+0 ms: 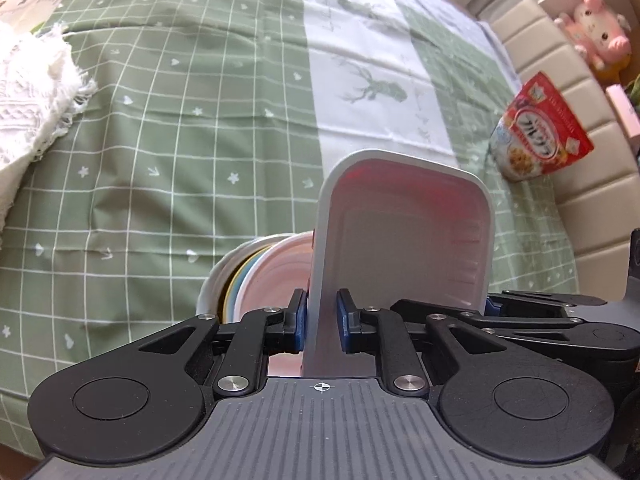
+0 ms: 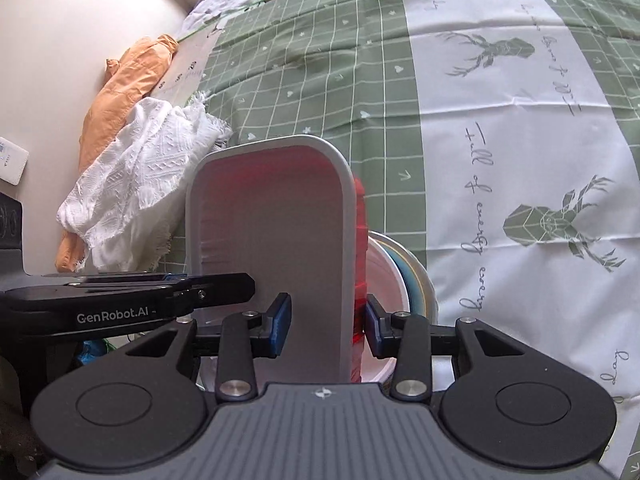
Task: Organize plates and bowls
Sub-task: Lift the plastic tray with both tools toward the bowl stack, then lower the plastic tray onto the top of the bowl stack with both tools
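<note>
- Tray (image 1: 400, 240), white and rectangular, sits centre frame in both views, held up over the green cloth (image 1: 160, 140), with a stack of bowls (image 1: 248, 276) beside its edge.
- It looks like light, stiff plastic, slick at the rim; I judge the side walls the safest hold.
- Left gripper (image 1: 322, 326) is nearly closed, pinching one thin wall.
- Right gripper (image 2: 326, 326) clamps the opposite wall, with a red piece (image 2: 359, 260) against it.
- Cereal bag (image 1: 540, 128) lies at right, white towel (image 2: 140, 184) at left.
</note>
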### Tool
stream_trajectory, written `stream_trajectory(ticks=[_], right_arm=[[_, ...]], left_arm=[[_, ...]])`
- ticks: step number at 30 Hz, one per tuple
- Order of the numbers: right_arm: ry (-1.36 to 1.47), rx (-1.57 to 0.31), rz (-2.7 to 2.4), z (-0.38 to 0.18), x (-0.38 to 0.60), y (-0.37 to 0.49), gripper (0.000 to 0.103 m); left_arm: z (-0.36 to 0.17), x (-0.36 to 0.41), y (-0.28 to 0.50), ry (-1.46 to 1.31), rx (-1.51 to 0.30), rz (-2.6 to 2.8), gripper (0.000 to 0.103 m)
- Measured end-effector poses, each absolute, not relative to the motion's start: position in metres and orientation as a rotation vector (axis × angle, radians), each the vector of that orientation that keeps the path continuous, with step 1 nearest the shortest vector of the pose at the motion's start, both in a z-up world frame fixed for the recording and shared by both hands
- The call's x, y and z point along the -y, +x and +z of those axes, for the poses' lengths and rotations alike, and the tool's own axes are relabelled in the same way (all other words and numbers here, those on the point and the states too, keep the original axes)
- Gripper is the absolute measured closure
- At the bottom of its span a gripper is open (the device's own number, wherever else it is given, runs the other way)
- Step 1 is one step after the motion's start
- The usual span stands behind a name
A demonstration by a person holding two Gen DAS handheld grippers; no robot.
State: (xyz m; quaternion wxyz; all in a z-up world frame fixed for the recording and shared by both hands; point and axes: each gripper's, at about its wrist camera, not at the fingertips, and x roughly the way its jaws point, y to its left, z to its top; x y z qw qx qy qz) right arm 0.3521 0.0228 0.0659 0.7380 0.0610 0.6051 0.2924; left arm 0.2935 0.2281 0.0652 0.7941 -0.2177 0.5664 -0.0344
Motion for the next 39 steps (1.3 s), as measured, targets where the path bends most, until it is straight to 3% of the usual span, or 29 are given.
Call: stream_trajectory(ticks=[12, 39], right_arm=[[0.074, -1.323, 0.595, 0.032, -0.041, 0.344, 0.064], [0.162, -1.283, 0.548, 0.041, -0.018, 0.313, 0.064]], left_arm=[[0.024, -0.245, 0.289, -0.484, -1.292, -0.081, 0.087], [0.026, -0.254, 0.266, -0.578, -1.312, -0.161, 0.087]])
